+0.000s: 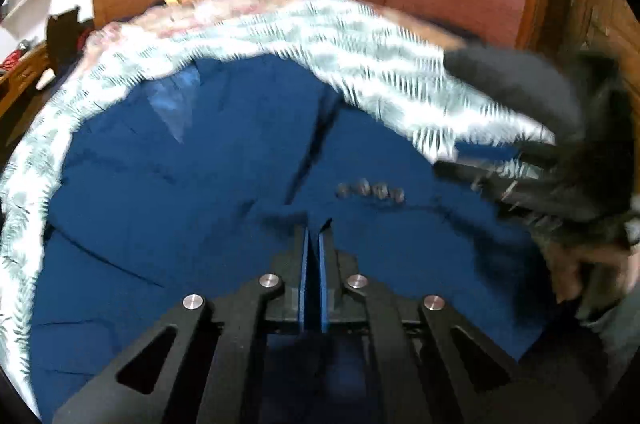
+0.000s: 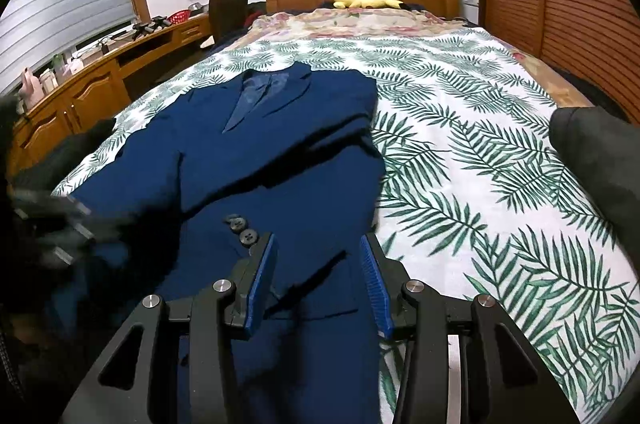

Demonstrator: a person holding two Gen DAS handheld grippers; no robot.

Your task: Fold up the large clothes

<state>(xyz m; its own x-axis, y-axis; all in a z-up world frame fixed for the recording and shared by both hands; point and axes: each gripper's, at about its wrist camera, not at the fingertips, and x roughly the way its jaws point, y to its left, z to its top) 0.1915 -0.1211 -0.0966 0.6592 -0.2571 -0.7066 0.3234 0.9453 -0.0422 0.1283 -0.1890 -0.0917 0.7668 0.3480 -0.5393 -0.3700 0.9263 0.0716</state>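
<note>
Here, my left fingers point(image 1: 314, 236) pinched together on the navy suit jacket point(image 2: 280, 144) spread on the bed point(image 2: 480, 164), my right fingers point(image 2: 316, 264) hovering apart, I should lift evenly to keep the fold crisp.

Black hand-held gripper point(image 2: 316, 244), blue ribbed pads point(image 2: 262, 276), silver screws, seemingly dark sleeve point(image 2: 596, 152)

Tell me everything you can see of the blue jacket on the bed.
The blue jacket is a dark navy suit jacket of smooth woven cloth. It lies flat, front up, on the leaf-print bedspread, collar toward the headboard, lapels showing a lighter blue lining. One sleeve is folded across the chest, with dark cuff buttons showing. The right tongs stand open over its lower part. The left tongs are shut; whether they pinch cloth is unclear.
</note>
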